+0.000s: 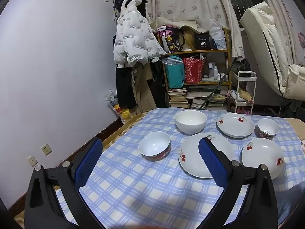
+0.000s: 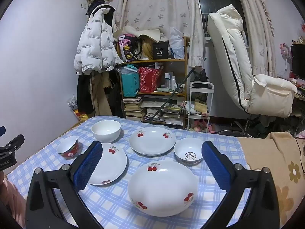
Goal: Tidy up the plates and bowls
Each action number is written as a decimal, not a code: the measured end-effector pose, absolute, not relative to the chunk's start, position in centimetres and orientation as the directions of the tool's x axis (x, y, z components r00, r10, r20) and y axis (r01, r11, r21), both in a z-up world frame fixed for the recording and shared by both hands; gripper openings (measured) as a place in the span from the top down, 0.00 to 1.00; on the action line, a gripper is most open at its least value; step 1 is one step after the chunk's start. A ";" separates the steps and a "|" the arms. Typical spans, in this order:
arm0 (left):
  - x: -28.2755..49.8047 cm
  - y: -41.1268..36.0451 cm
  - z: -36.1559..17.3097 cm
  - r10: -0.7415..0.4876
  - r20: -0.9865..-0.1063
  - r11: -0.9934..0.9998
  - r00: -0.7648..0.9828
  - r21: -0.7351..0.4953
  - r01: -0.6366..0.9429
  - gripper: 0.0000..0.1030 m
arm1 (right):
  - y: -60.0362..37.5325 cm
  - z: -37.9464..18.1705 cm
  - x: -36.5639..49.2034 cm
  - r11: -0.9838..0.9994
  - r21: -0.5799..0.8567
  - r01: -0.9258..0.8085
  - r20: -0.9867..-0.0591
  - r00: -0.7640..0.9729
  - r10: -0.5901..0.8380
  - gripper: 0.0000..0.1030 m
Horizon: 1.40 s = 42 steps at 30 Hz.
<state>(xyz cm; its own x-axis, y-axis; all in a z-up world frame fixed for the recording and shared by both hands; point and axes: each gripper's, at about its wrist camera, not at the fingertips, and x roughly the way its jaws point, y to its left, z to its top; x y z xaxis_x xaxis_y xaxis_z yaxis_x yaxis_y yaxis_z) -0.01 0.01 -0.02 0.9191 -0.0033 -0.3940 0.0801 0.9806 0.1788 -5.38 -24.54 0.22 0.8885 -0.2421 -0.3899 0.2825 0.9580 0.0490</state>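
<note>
Left wrist view: the left claw (image 1: pixel 150 159) gapes wide and empty above the blue-checked cloth worktop (image 1: pixel 133 190), with a red-banded white bowl (image 1: pixel 154 146) between its fingers. Right wrist view: the right claw (image 2: pixel 151 161) is equally wide and empty; a cherry-printed white plate (image 2: pixel 163 188) lies between its fingers, and only here a blue character shows inside a small bowl (image 2: pixel 188 153). Three plates, three bowls.

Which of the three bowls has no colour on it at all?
The plain white bowl at the far left of the table; the other two bowls have red patterned outsides.
</note>
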 end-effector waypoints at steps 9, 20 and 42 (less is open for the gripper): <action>0.2 0.0 -0.1 -0.013 -0.400 0.980 0.916 0.175 0.091 0.04 | -24.5 0.1 -5.3 0.957 0.057 0.283 -0.389 0.890 -0.240 0.00; 0.1 -0.5 -0.2 -0.011 -0.394 0.979 0.919 0.182 0.090 0.04 | -24.6 -0.1 -5.3 0.957 0.052 0.285 -0.391 0.888 -0.243 0.00; -0.4 -0.3 0.2 -0.006 -0.388 0.978 0.922 0.192 0.087 0.04 | -24.6 0.0 -5.3 0.957 0.052 0.285 -0.395 0.886 -0.243 0.00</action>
